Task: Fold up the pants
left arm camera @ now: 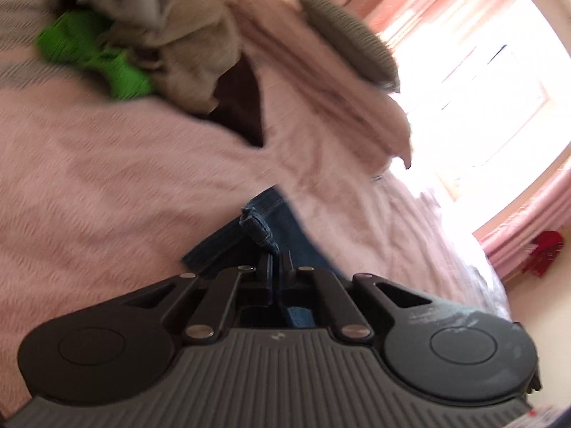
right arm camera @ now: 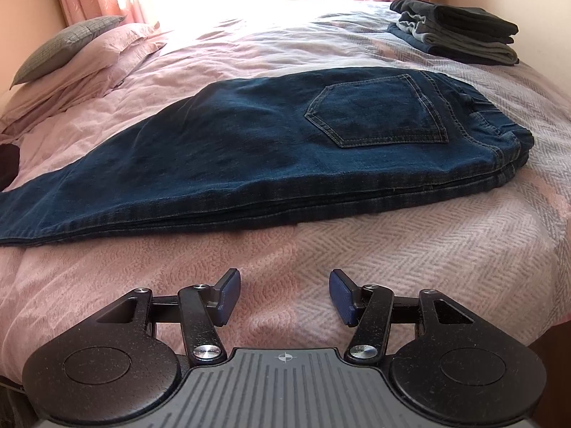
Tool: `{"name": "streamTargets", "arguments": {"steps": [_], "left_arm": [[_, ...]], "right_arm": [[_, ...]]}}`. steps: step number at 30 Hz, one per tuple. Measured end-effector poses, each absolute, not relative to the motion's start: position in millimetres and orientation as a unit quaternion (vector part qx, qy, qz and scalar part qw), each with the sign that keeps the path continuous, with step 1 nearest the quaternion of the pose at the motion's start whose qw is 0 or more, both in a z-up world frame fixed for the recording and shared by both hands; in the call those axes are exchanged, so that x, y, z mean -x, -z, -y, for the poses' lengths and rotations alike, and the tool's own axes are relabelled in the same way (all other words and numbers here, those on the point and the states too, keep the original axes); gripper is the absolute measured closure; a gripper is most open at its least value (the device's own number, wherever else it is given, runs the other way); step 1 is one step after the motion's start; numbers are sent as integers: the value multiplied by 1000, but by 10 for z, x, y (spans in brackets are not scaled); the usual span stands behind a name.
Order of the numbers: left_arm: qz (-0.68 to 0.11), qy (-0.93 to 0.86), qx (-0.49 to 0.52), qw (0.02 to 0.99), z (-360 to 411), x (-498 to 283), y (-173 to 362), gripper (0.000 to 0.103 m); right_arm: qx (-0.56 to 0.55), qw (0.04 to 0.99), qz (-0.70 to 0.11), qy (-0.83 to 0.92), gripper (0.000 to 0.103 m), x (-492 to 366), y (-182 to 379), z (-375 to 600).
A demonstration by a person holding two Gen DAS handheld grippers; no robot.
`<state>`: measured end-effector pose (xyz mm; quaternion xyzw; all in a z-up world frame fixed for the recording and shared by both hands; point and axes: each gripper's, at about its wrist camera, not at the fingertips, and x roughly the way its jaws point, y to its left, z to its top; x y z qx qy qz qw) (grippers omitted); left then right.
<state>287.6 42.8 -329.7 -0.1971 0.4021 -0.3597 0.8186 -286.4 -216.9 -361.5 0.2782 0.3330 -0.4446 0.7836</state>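
Dark blue jeans (right arm camera: 249, 149) lie folded lengthwise on the pink bed cover, back pocket up, waistband at the right, legs running off to the left. My right gripper (right arm camera: 283, 294) hovers open over the cover just in front of the jeans' near edge, with nothing between its blue pads. In the blurred left wrist view, my left gripper (left arm camera: 275, 262) is shut on a hem end of the jeans (left arm camera: 260, 228), lifted a little above the bed. The rest of the jeans is hidden behind the gripper body there.
A stack of folded dark pants (right arm camera: 456, 32) sits at the far right of the bed. Pillows (right arm camera: 71, 53) lie at the far left. A heap of unfolded clothes (left arm camera: 167, 35) with a green item (left arm camera: 103, 57) lies beyond the left gripper. Pink curtains (left arm camera: 517, 232) and a bright window stand behind.
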Motion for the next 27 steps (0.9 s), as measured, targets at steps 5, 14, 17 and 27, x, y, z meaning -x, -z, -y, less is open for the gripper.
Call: {"name": "streamTargets", "arguments": {"steps": [5, 14, 17, 27], "left_arm": [[-381, 370, 230, 816, -500, -2872, 3292, 103], [-464, 294, 313, 775, -649, -2888, 3910, 70], [-466, 304, 293, 778, -559, -2786, 3904, 68], [-447, 309, 335, 770, -401, -2704, 4062, 72]], "right_arm": [[-281, 780, -335, 447, 51, 2866, 3629, 2170], [-280, 781, -332, 448, 51, 2913, 3598, 2161], [-287, 780, -324, 453, 51, 2937, 3599, 2170], [-276, 785, -313, 458, 51, 2917, 3553, 2156]]}}
